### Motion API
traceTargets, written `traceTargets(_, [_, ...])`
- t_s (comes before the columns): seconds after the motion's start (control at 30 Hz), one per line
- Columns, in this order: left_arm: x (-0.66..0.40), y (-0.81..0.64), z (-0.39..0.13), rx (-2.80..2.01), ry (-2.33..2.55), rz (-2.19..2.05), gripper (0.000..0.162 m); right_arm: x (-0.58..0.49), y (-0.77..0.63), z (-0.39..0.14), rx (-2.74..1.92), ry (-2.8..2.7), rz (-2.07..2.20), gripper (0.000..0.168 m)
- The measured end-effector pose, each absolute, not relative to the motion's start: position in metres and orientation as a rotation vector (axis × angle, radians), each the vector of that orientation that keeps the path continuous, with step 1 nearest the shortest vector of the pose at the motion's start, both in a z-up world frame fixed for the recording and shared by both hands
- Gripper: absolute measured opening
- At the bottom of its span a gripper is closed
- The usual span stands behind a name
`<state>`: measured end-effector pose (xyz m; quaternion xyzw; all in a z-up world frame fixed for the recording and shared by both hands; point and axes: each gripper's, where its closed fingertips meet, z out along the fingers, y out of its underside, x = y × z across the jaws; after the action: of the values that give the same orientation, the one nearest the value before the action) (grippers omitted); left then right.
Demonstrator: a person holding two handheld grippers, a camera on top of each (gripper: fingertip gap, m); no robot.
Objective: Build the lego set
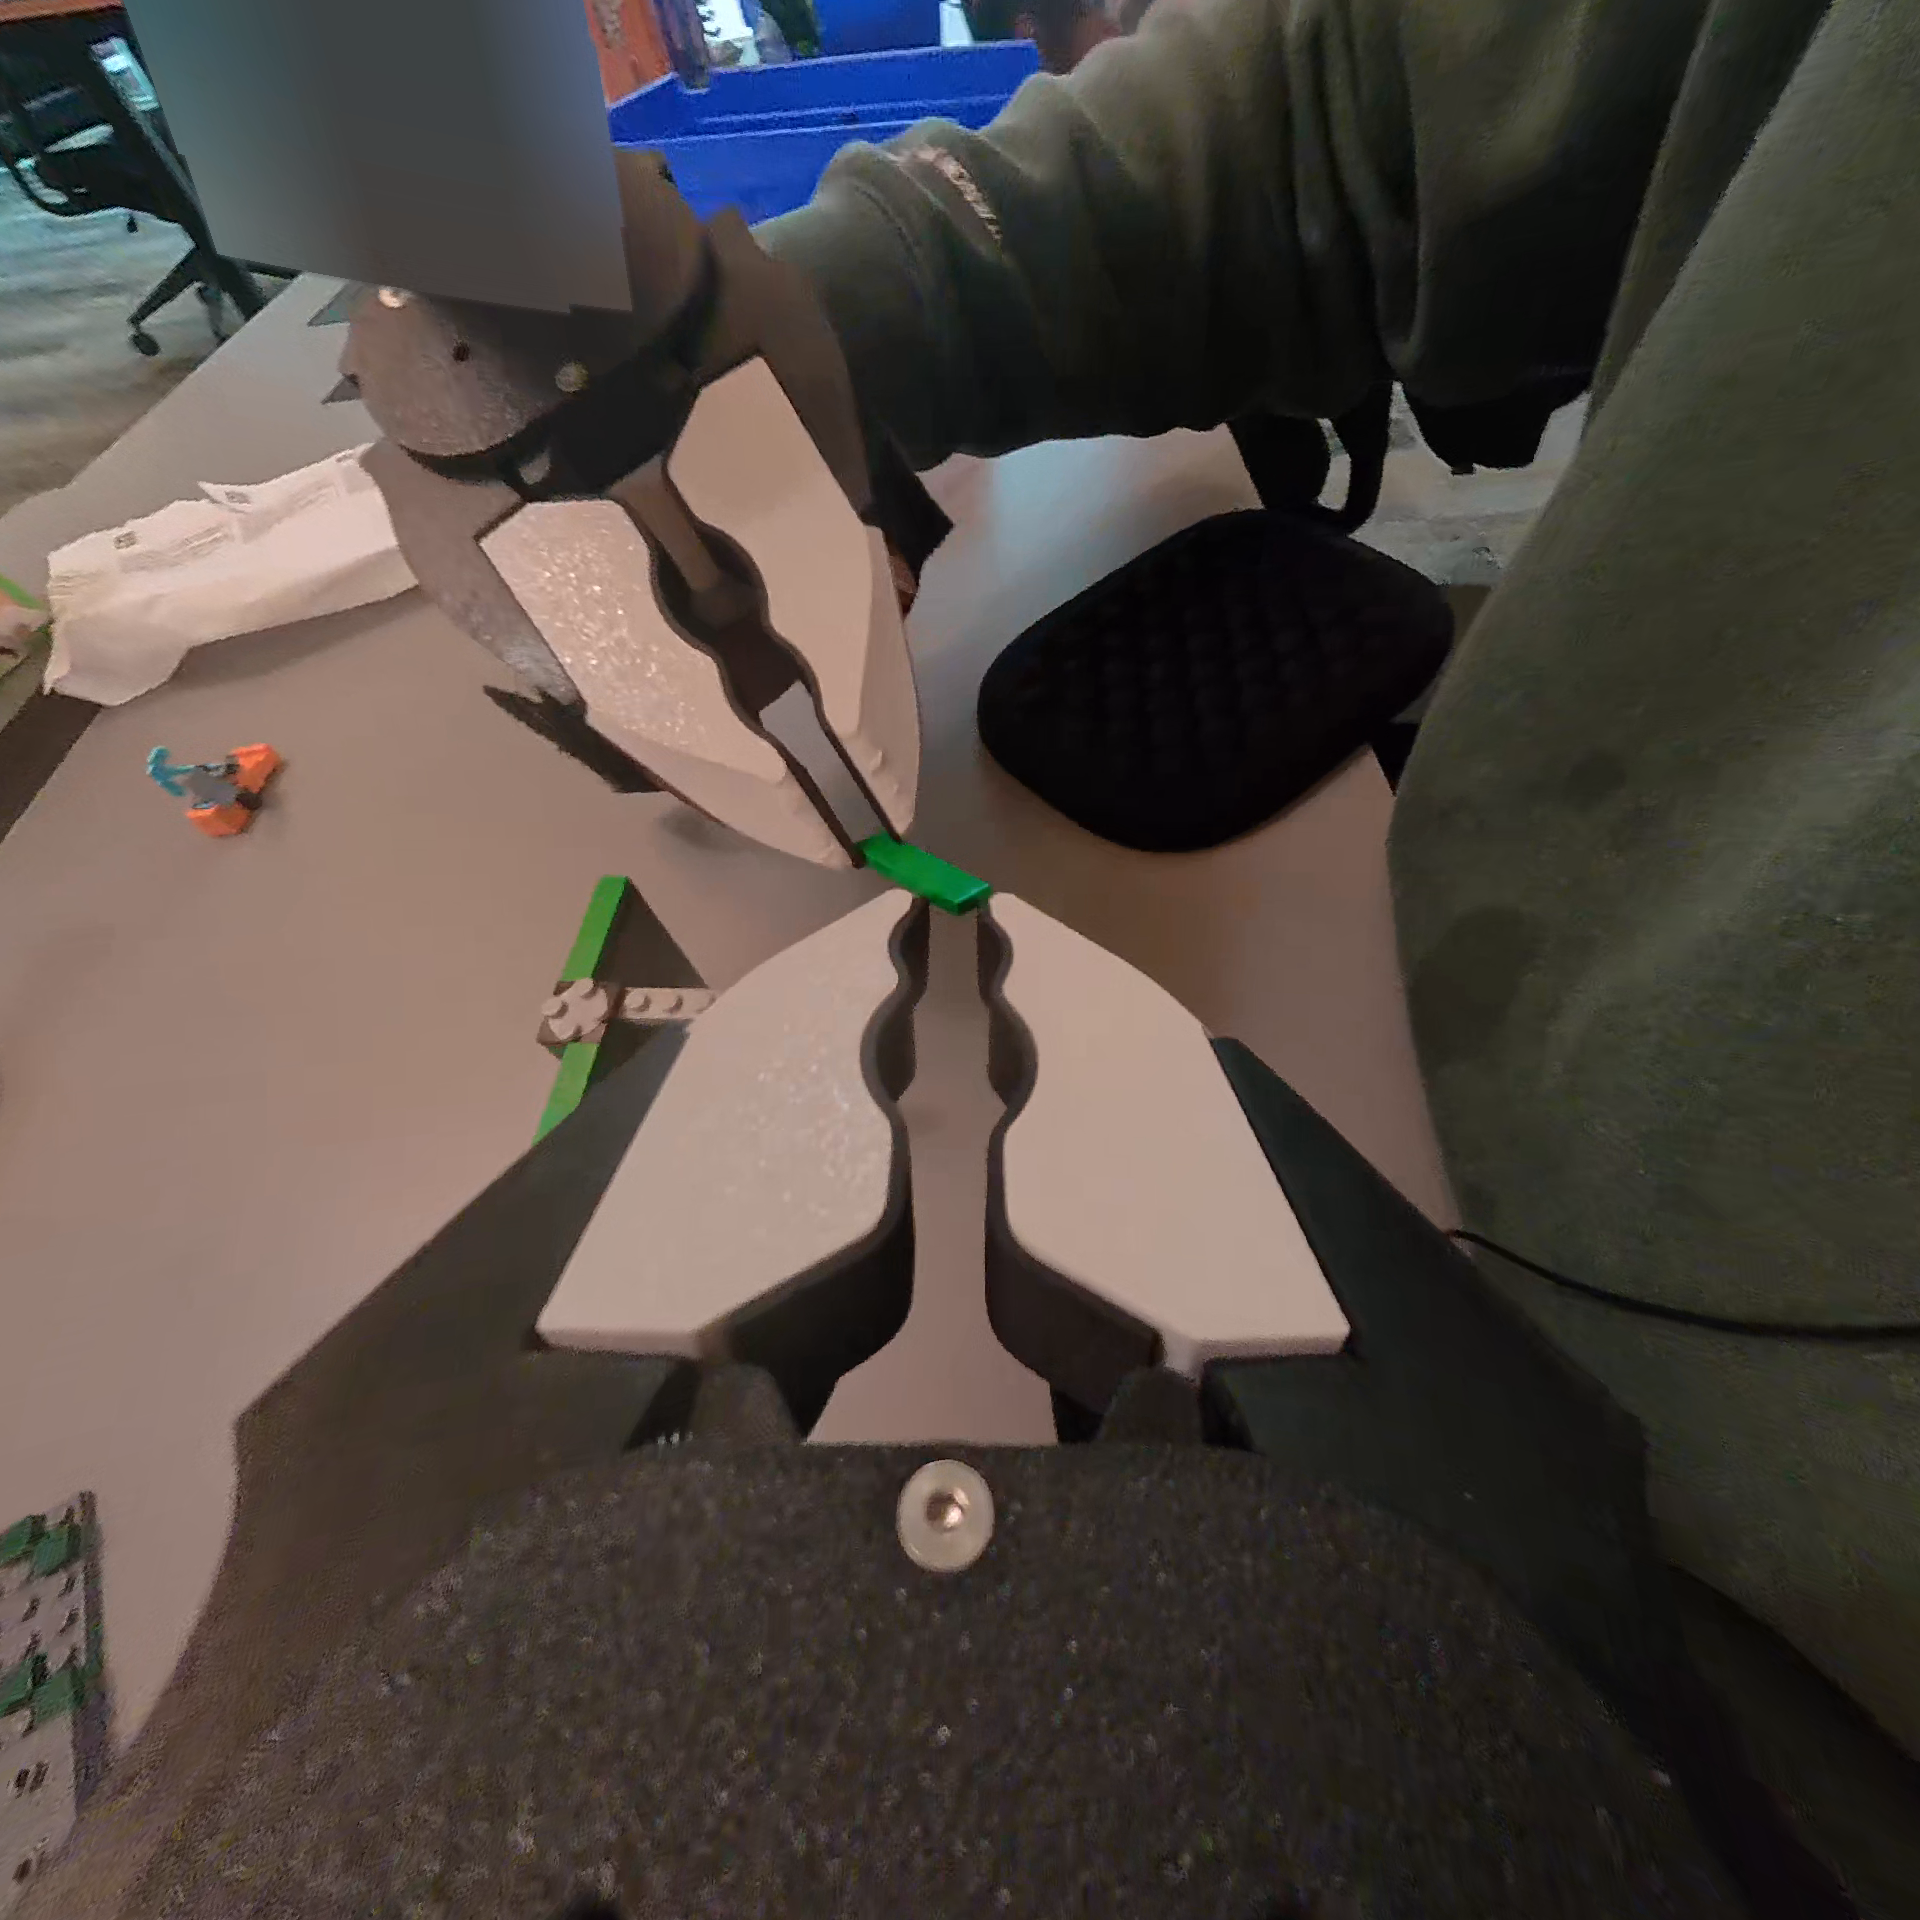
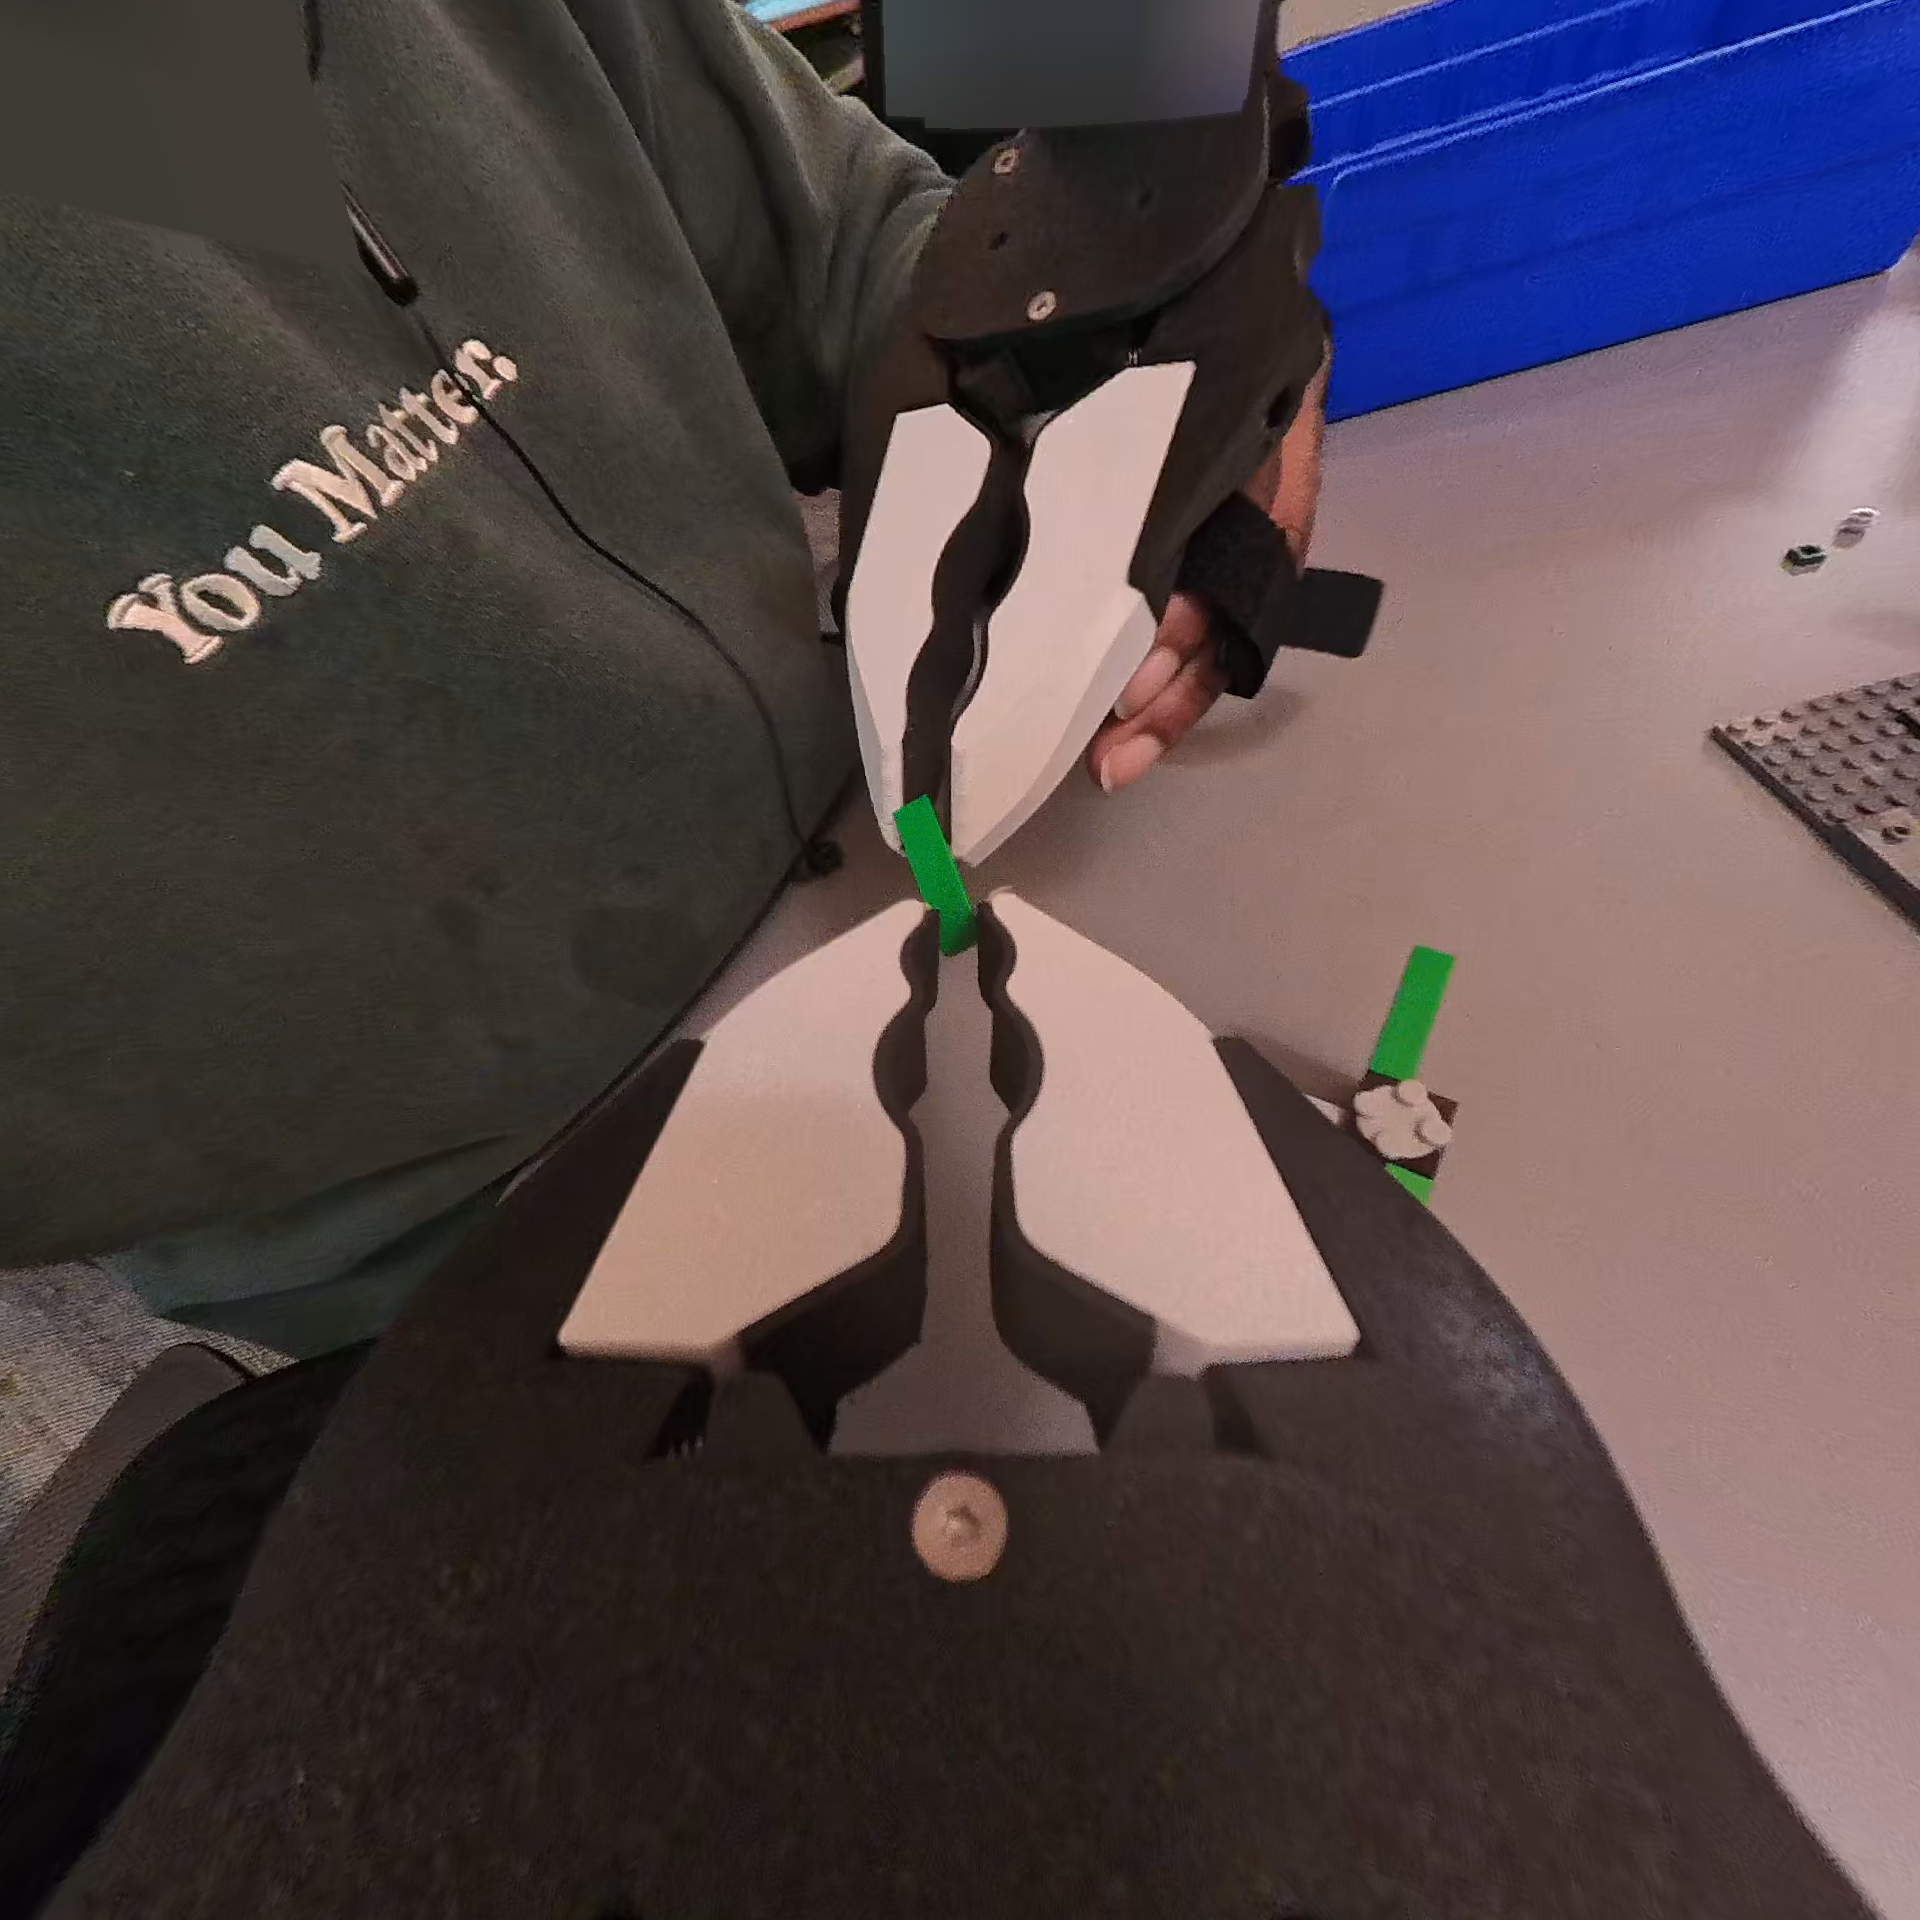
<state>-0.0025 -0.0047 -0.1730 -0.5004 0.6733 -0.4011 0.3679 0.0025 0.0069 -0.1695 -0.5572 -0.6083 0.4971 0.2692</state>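
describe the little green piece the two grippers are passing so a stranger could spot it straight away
Start at the grey table, near the person's green sweatshirt. There the left gripper and right gripper meet tip to tip, each pinching one end of the green tile. Unlike the longer green strip lying on the table, it is short, smooth-topped and held in the air.

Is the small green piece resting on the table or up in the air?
In the air. The green piece is pinched at opposite ends by the left gripper and right gripper, clear of the table.
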Motion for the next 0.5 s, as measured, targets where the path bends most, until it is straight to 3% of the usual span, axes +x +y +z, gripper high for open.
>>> traceTargets(0.07, [-0.002,0.002,-0.173,-1.305,1.678,-1.001,0.000,0.001,0.012,-0.171,-1.514,-1.620,1.326,0.006])
traceTargets(0.13, [-0.001,0.007,-0.176,-1.323,1.644,-0.964,0.000,0.001,0.017,-0.170,-1.521,-1.602,1.302,0.000])
traceTargets(0.5, [-0.007,0.019,-0.213,-1.438,1.689,-0.833,0.000,0.014,0.023,-0.198,-1.667,-1.652,0.986,0.000])
